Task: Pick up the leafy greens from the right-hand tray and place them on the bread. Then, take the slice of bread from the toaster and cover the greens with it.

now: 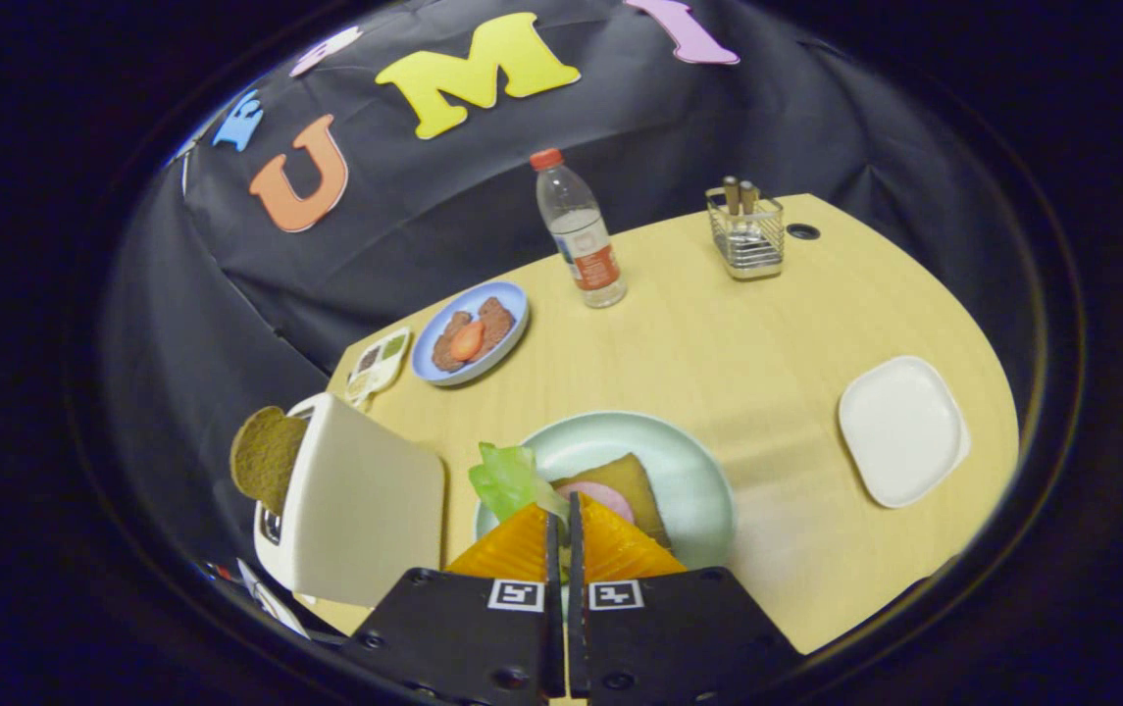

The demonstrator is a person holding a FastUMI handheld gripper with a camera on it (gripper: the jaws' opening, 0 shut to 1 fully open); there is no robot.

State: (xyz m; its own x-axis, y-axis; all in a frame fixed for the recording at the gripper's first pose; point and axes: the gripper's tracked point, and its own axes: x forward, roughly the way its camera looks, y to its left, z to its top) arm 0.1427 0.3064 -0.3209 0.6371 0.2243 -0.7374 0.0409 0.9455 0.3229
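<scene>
The gripper has its fingers nearly together, pinching the pale green leafy greens, which stick out to their left. Just ahead, on a round pale green plate, lies a brown bread slice with a pink slice on top; whether the greens touch it is unclear. The light wooden table stands before black cloth. Left, a white toaster holds a brown bread slice upright. Beyond stand a blue plate, clear bottle, wire basket, and a white square tray to the right.
</scene>
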